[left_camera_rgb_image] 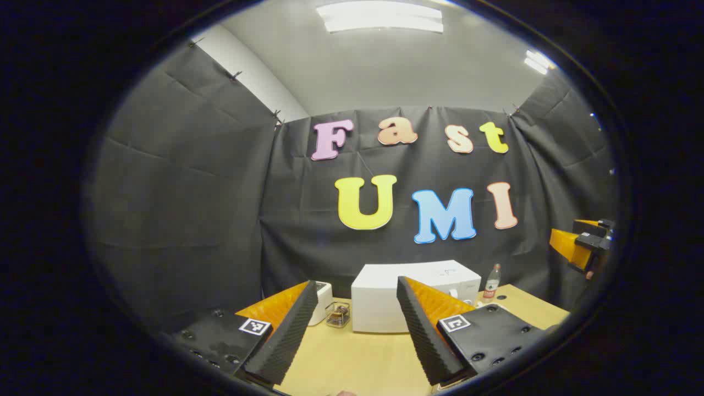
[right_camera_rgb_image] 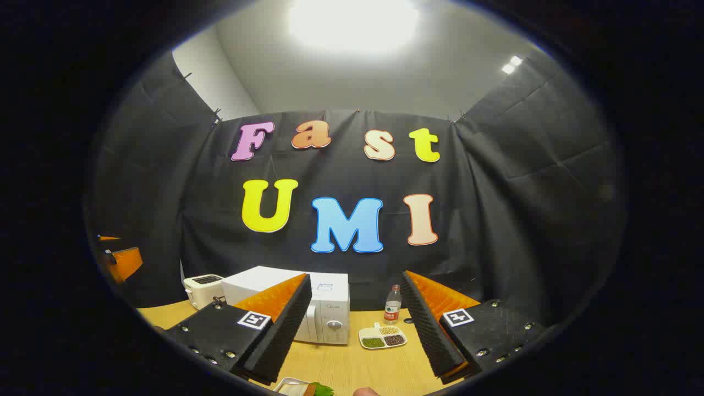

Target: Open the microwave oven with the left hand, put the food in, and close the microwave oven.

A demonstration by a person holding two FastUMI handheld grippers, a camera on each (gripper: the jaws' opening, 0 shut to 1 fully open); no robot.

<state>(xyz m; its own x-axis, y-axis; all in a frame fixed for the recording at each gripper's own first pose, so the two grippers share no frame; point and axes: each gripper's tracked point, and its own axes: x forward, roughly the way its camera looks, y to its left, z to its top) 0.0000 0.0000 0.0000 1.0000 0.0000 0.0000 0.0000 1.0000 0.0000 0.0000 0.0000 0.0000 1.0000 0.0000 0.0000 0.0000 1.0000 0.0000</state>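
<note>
On the wooden table (right_camera_rgb_image: 352, 363), near the back wall, stood the white microwave (right_camera_rgb_image: 324, 313) with its door shut, nothing done to it yet. I held my left gripper (left_camera_rgb_image: 352, 330) raised and aimed at it, fingers wide apart and empty, ready, I judged, for the door. My right gripper (right_camera_rgb_image: 352, 330) hung likewise spread and empty. Just below it, at the near edge, lay the food (right_camera_rgb_image: 308, 389), something green on a pale plate, though I could barely make it out. A toaster (right_camera_rgb_image: 202, 289) sat left of the microwave, and a bottle (right_camera_rgb_image: 392, 303) and a divided dish (right_camera_rgb_image: 383, 336) to its right. Black cloth walled the booth under bright ceiling lights.
</note>
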